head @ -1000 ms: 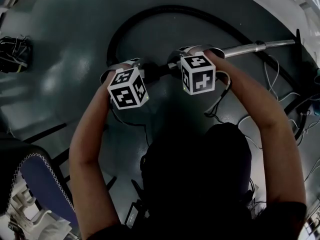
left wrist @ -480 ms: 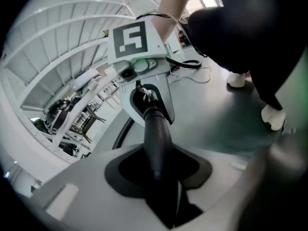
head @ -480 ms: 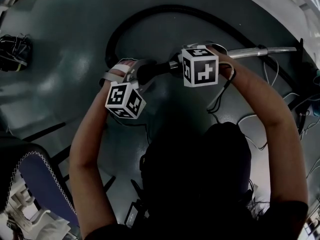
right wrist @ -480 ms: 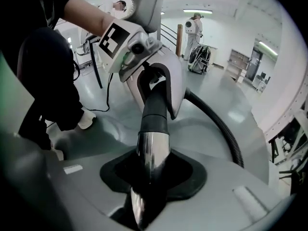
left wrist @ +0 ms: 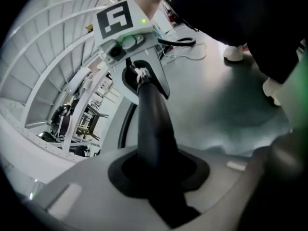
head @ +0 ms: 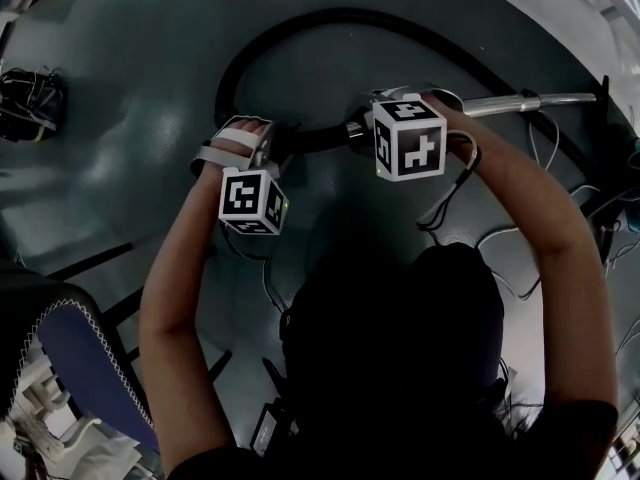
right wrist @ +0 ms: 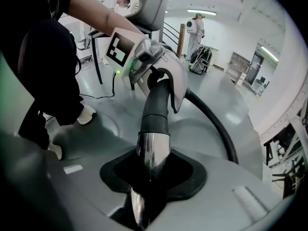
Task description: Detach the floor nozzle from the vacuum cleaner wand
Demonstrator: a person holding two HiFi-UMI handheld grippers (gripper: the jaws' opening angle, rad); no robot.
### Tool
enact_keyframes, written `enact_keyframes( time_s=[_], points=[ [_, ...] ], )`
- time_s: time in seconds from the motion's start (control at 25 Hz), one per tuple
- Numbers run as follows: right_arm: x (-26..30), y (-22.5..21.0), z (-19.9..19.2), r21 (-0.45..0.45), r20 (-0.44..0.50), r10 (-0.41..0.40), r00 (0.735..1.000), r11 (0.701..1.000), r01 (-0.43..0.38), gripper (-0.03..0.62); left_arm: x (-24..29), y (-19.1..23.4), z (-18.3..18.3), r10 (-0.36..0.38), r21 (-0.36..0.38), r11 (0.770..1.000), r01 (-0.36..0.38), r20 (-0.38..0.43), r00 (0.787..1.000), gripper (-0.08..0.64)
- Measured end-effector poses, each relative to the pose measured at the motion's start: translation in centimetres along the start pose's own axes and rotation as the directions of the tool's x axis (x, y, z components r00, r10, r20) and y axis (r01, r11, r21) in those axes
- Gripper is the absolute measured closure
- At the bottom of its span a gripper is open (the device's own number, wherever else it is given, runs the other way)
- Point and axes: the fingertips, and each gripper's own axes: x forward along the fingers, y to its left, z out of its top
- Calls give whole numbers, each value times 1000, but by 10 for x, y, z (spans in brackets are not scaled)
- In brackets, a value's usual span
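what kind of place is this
Probably a lab or workshop hall rather than a home: a bare grey floor with loose cables trailing across it, strip lights overhead, and shelves against the far wall.

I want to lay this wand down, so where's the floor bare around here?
Bare floor lies inside the arc of the hose, and there is a wider patch left of that arc, up to the black cable bundle. It is crowded to the right, where loose cables lie below the wand, and at lower left by the chair.
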Motion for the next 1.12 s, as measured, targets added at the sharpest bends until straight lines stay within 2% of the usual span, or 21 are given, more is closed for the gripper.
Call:
enact_keyframes(
  time_s=[0.08, 0.12, 0.24, 0.28, 0.4, 0.48, 0.72, 0.8, 0.96, 1.12],
  points=[
    [2, 0, 1, -1, -17, -12, 1000, 1000, 12, 457, 6, 1, 21, 15, -41, 999, -14, 12, 1000, 462],
    [4, 1, 2, -3, -23, -15, 1000, 1000, 15, 456, 11, 0, 27, 4, -64, 998, -4, -10, 1000, 460],
    [9, 4, 1, -9, -29, -36, 999, 999, 36, 456, 26, -8, 21, -36, -64, 998, 26, -148, 988, 477],
    [10, 6, 0, -14, -29, -41, 999, 999, 41, 456, 28, -13, 20, -48, -53, 998, 39, -173, 984, 514],
    [13, 12, -6, -81, -38, -63, 997, 995, 60, 450, 29, -24, 20, -100, -71, 993, 89, -167, 981, 522],
    [12, 13, -18, -120, -39, -81, 996, 990, 75, 417, 27, -23, 16, -100, -67, 994, 91, -160, 982, 522],
    [-11, 17, -61, 50, 22, 1, 1000, 999, -3, 448, 19, -24, 11, -114, -66, 992, 105, -153, 982, 522],
    [-11, 17, -63, 46, -2, 17, 1000, 999, -17, 449, 20, -24, 12, -120, -67, 992, 110, -155, 981, 522],
    [-5, 20, -65, -21, -77, 21, 997, 1000, -23, 446, 22, -26, 10, -114, -65, 992, 104, -164, 980, 522],
    [-2, 22, -63, -21, -66, 37, 997, 999, -38, 449, 22, -27, 10, -102, -60, 994, 93, -166, 981, 523]
  ],
)
